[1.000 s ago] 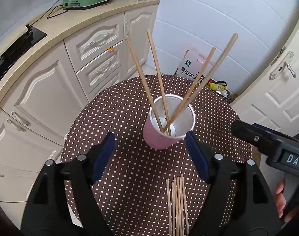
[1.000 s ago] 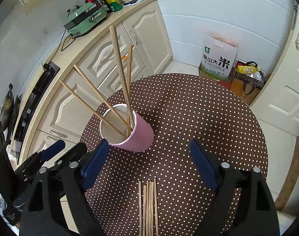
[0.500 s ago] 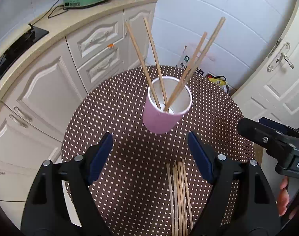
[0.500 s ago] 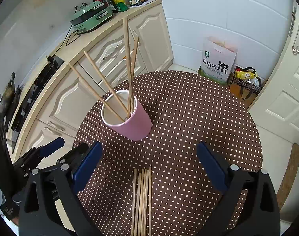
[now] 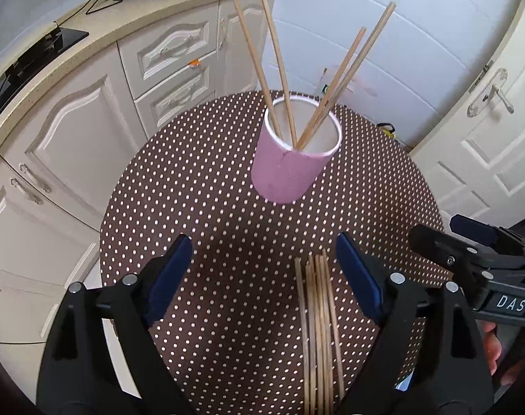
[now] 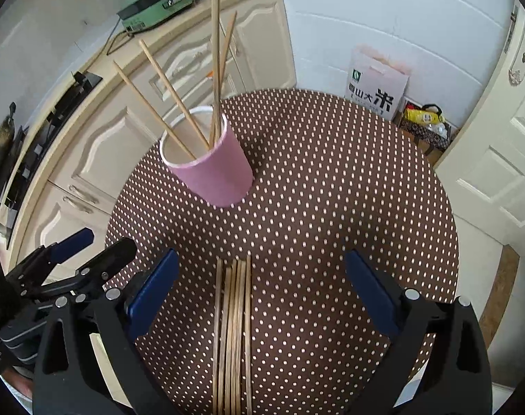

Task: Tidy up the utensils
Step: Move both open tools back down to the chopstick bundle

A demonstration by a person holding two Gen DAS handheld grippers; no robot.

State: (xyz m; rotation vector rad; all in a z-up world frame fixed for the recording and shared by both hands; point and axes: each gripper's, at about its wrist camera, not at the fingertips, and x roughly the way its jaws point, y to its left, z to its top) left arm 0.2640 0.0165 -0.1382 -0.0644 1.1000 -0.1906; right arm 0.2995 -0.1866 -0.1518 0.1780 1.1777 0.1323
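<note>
A pink cup stands on the round brown polka-dot table with several wooden chopsticks leaning in it. A bundle of loose chopsticks lies flat on the table nearer to me. My left gripper hovers over the bundle's far end, which sits near its right finger; its jaws are opening and touch nothing. My right gripper is open above the same bundle, which lies between its fingers untouched. Each gripper also shows beside the other.
Cream cabinets and a counter with a green appliance and bottles curve along the left. A printed bag and a yellow bottle stand on the floor behind the table. A white door is on the right.
Both grippers have pulled back from the cup and come lower over the loose bundle, more of which now shows. Both pairs of jaws stand wider than before.
</note>
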